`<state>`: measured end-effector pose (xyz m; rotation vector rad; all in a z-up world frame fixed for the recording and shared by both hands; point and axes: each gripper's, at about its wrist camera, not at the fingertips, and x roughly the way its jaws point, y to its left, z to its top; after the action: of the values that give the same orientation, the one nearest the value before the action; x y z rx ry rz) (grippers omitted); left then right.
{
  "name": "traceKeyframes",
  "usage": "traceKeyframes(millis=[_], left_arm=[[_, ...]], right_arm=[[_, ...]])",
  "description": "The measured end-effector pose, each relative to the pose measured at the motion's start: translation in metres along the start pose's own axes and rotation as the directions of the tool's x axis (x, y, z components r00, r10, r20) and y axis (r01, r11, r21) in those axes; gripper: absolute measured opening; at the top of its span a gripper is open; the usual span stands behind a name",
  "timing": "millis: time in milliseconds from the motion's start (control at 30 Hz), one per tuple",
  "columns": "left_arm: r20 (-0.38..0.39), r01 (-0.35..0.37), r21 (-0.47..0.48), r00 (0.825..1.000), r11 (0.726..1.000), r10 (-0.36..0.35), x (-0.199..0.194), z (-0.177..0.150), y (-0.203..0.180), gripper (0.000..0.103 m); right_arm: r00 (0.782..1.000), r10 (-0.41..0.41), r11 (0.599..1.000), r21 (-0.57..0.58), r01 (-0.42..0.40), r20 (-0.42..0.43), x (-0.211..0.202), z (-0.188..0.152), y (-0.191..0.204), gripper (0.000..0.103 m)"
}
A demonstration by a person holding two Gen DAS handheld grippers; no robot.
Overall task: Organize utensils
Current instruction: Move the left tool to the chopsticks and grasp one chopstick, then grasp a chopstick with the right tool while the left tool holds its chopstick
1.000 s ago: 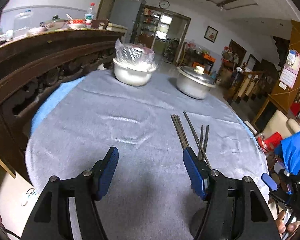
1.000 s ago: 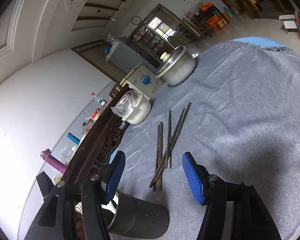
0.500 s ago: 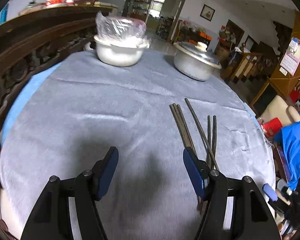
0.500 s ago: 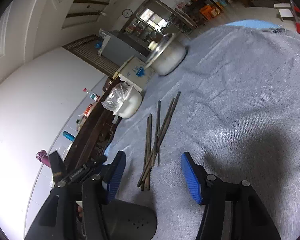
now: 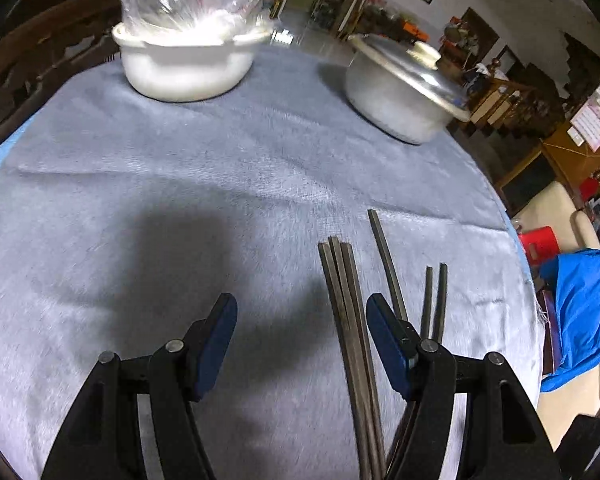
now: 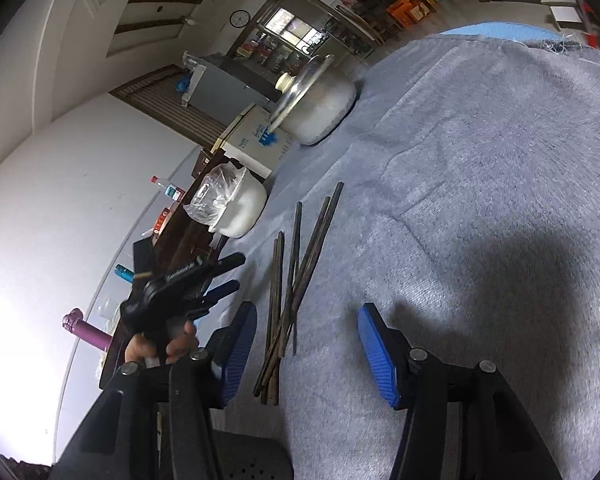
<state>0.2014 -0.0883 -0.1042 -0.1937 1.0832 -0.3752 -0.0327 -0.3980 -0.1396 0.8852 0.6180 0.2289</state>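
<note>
Lying on the grey cloth of the worktop (image 5: 148,184), the chopsticks (image 5: 350,300) are dark, slim and square-ended: 6 sticks, as far as the left wrist view lets me count. From the chopsticks, the white pot (image 5: 184,68) topped with a clear plastic bag stands well beyond and to the left, and the lidded metal pot (image 5: 400,92) well beyond and to the right. 3 sticks lie tight together, 1 slants just beside them, and 2 more lie as a pair further right.

Against the view 1 second back, the left tool (image 5: 300,344) has come in closer and lower over the chopsticks, and both pots fill more of its view. The bundle of 3 now runs between its blue pads (image 5: 386,344) rather than beyond them.

The left tool stands apart, holding nothing; whether the right pad brushes a stick is hard to tell. The right tool (image 6: 306,354) has just been narrowing, yet its pads stand apart over the near ends of the chopsticks, gripping nothing. A hand (image 6: 168,346) carries the left tool there.
</note>
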Motion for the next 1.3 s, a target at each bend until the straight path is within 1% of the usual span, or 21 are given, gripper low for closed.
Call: traceKeyframes(millis=[100, 133, 200, 333, 400, 467, 567, 633, 733, 833, 900, 933, 967, 1000, 1033, 1067, 1100, 1167, 1200, 1233, 1300], left_arm=[[-0.053, -0.027, -0.009, 0.998, 1.000, 0.027, 0.014, 0.006, -0.005, 0.068], [-0.073, -0.048, -0.010, 0.996, 0.999, 0.047, 0.019, 0.007, -0.007, 0.068], [-0.089, -0.074, -0.013, 0.993, 0.997, 0.072, 0.025, 0.010, -0.009, 0.067], [-0.113, -0.144, 0.013, 0.983, 0.989, 0.145, 0.030, 0.014, -0.020, 0.067], [-0.129, -0.180, 0.036, 0.975, 0.983, 0.183, 0.033, 0.014, -0.026, 0.067], [-0.148, -0.228, 0.081, 0.960, 0.970, 0.238, 0.038, 0.015, -0.033, 0.068], [-0.178, -0.257, 0.084, 0.947, 0.963, 0.268, 0.043, 0.019, -0.040, 0.071], [-0.201, -0.273, 0.074, 0.938, 0.959, 0.282, 0.046, 0.023, -0.040, 0.070], [-0.196, -0.317, 0.121, 0.921, 0.941, 0.335, 0.053, 0.022, -0.050, 0.071], [-0.190, -0.312, 0.115, 0.925, 0.943, 0.329, 0.053, 0.020, -0.050, 0.069], [-0.183, -0.307, 0.124, 0.927, 0.943, 0.326, 0.050, 0.018, -0.047, 0.062], [-0.179, -0.304, 0.125, 0.929, 0.944, 0.323, 0.047, 0.016, -0.043, 0.053], [-0.177, -0.301, 0.127, 0.931, 0.945, 0.320, 0.045, 0.015, -0.040, 0.041], [-0.177, -0.299, 0.131, 0.931, 0.945, 0.318, 0.041, 0.014, -0.035, 0.034], [-0.179, -0.298, 0.131, 0.931, 0.945, 0.319, 0.038, 0.014, -0.028, 0.019], [-0.187, -0.294, 0.123, 0.931, 0.948, 0.313, 0.035, 0.014, -0.021, 0.017], [-0.202, -0.275, 0.099, 0.936, 0.956, 0.290, 0.032, 0.014, -0.012, 0.016], [-0.235, -0.187, 0.045, 0.953, 0.981, 0.192, 0.027, 0.015, 0.003, 0.015], [-0.238, -0.144, 0.021, 0.960, 0.989, 0.145, 0.023, 0.016, 0.009, 0.015], [-0.223, -0.133, 0.009, 0.966, 0.991, 0.132, 0.018, 0.016, 0.013, 0.015], [-0.187, -0.135, 0.004, 0.973, 0.991, 0.133, 0.010, 0.016, 0.020, 0.015]], right_arm=[[1.000, 0.003, 1.000, 0.007, -0.003, -0.004, 0.002, 0.003, -0.005, 0.057], [1.000, 0.005, 1.000, 0.011, -0.005, -0.003, 0.001, 0.004, -0.006, 0.057], [1.000, 0.012, 1.000, 0.019, -0.012, 0.000, 0.000, 0.007, -0.008, 0.057], [1.000, 0.021, 1.000, 0.021, -0.022, 0.017, -0.007, 0.012, -0.012, 0.057], [0.999, 0.023, 0.999, 0.024, -0.024, 0.024, -0.010, 0.014, -0.013, 0.057], [0.999, 0.024, 0.999, 0.035, -0.025, 0.033, -0.014, 0.016, -0.017, 0.057], [0.999, 0.026, 0.998, 0.054, -0.028, 0.039, -0.017, 0.016, -0.023, 0.057], [0.999, 0.027, 0.997, 0.065, -0.030, 0.043, -0.018, 0.016, -0.026, 0.057], [0.998, 0.030, 0.997, 0.070, -0.034, 0.050, -0.023, 0.015, -0.029, 0.057], [0.998, 0.035, 0.997, 0.068, -0.039, 0.059, -0.028, 0.017, -0.029, 0.057], [0.997, 0.030, 0.997, 0.062, -0.034, 0.065, -0.032, 0.018, -0.029, 0.057], [0.997, 0.031, 0.997, 0.062, -0.035, 0.066, -0.033, 0.020, -0.030, 0.057], [0.997, 0.031, 0.997, 0.065, -0.035, 0.069, -0.035, 0.020, -0.031, 0.057], [0.997, 0.030, 0.997, 0.068, -0.035, 0.071, -0.036, 0.020, -0.032, 0.057], [0.997, 0.030, 0.997, 0.074, -0.035, 0.074, -0.037, 0.020, -0.033, 0.057], [0.997, 0.032, 0.996, 0.079, -0.037, 0.074, -0.036, 0.020, -0.034, 0.057], [0.997, 0.035, 0.996, 0.082, -0.041, 0.073, -0.035, 0.020, -0.034, 0.057], [0.997, 0.040, 0.996, 0.076, -0.045, 0.067, -0.033, 0.019, -0.032, 0.057], [0.997, 0.043, 0.997, 0.068, -0.047, 0.061, -0.031, 0.018, -0.029, 0.057], [0.997, 0.044, 0.997, 0.062, -0.048, 0.057, -0.029, 0.018, -0.027, 0.057], [0.998, 0.047, 0.997, 0.052, -0.049, 0.045, -0.024, 0.016, -0.023, 0.057]])
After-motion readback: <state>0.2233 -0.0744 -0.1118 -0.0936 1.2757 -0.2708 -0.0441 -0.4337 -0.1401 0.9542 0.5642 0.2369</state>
